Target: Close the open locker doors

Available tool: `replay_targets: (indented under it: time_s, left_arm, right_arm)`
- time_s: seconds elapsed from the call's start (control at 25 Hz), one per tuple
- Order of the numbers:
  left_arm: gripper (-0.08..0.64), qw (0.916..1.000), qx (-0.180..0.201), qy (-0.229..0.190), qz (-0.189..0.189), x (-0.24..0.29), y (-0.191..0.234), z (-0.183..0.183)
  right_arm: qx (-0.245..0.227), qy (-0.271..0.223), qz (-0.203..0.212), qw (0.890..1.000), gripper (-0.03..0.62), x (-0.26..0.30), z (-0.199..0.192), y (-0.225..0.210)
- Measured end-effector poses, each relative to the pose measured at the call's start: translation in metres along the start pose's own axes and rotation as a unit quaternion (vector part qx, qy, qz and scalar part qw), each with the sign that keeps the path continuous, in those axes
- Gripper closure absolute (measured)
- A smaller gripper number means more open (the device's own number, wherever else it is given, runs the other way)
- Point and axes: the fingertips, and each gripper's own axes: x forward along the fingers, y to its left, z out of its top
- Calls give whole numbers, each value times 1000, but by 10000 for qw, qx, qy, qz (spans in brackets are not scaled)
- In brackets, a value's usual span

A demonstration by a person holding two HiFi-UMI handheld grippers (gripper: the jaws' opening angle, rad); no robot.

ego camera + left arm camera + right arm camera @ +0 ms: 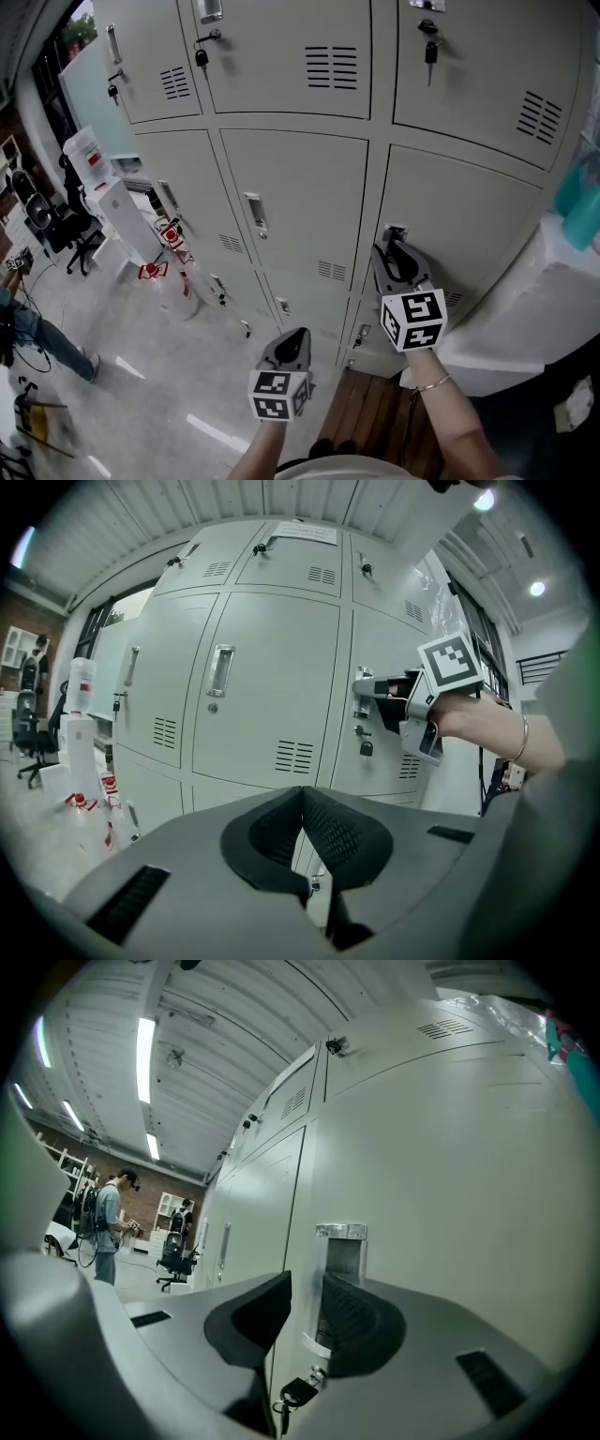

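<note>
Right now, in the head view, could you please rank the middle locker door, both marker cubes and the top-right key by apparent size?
1. Middle locker door.
2. Right gripper's marker cube and left gripper's marker cube: too alike to rank.
3. Top-right key, smallest.

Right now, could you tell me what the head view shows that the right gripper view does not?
Only the head view: the left gripper, the person's forearms, the water dispenser and the floor. Only the right gripper view: a ceiling light, a standing person far off, and the key hanging under the jaws. Both: the right gripper, jaws apart at the recessed handle of a grey locker door.
</note>
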Motion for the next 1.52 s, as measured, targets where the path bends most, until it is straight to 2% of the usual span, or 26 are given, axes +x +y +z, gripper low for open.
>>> replay_targets:
  time_s: [0.48, 0.8, 1.16, 1.52]
  left_arm:
    - [540, 10000, -30, -28, 32, -7, 6, 2]
    - [540, 10000, -13, -16, -9, -12, 3, 1]
    - [540, 9999, 38, -21, -91, -16, -5, 0]
    - [540, 9997, 98, -4, -232, -16, -22, -1]
  right_arm:
    - [81, 102, -129, 9998, 503, 6, 0, -5]
    - [107, 148, 48, 9998, 466, 1, 1, 3]
    - [229, 16, 172, 9996, 466, -17, 3, 7]
    - [248, 112, 322, 9991, 466, -51, -10, 20]
